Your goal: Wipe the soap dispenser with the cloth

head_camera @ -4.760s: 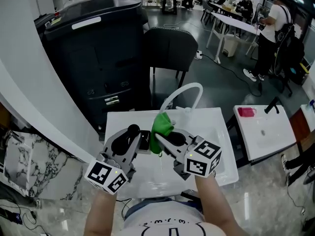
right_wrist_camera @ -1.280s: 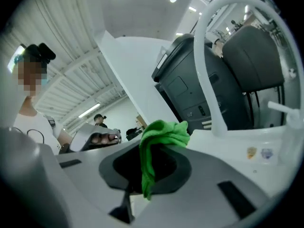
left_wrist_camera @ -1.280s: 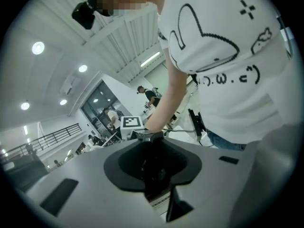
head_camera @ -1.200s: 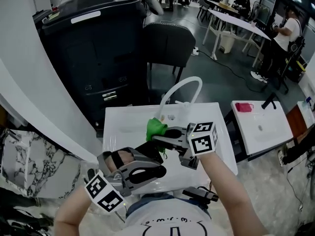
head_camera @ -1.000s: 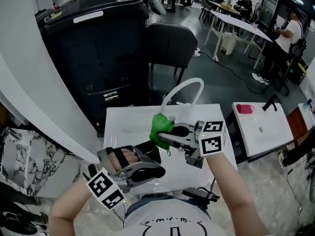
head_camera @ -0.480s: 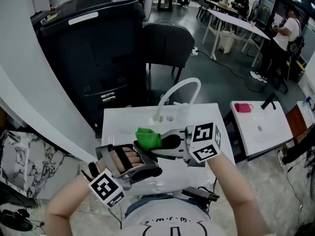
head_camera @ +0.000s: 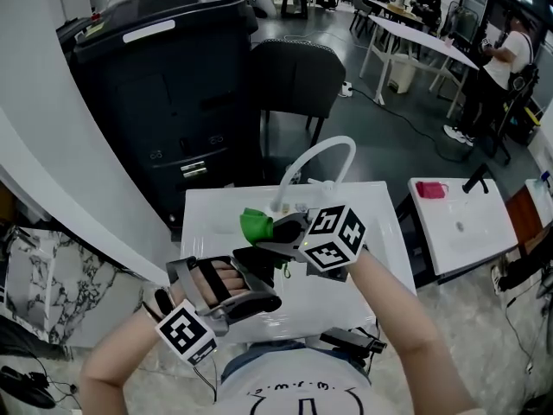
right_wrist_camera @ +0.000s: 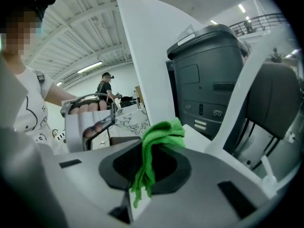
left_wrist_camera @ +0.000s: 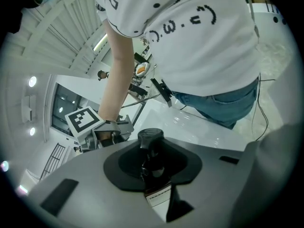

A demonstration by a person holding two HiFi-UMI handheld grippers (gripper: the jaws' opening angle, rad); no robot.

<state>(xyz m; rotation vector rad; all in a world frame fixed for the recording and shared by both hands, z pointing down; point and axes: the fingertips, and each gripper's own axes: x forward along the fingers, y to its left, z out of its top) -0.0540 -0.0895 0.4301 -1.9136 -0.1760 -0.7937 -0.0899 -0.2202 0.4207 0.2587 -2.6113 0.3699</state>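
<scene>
Over the white basin (head_camera: pixel 380 258), both tools are up and loaded. The left gripper (head_camera: pixel 257 275) has its jaws clamped on the soap dispenser (left_wrist_camera: pixel 151 148), a dark pump bottle; its pump head pokes up out of the jaws and a pale label shows low on its body. The right gripper (head_camera: pixel 275 232) is pinched tight on the cloth (right_wrist_camera: pixel 159 137), bright green, bunched above the jaws with a strip trailing down between them. From the head view, the cloth sits just beyond the top of the dispenser, very near it, though I cannot tell whether the two touch. The two grippers angle in toward each other, with the curved white faucet (head_camera: pixel 315 158) behind them.
</scene>
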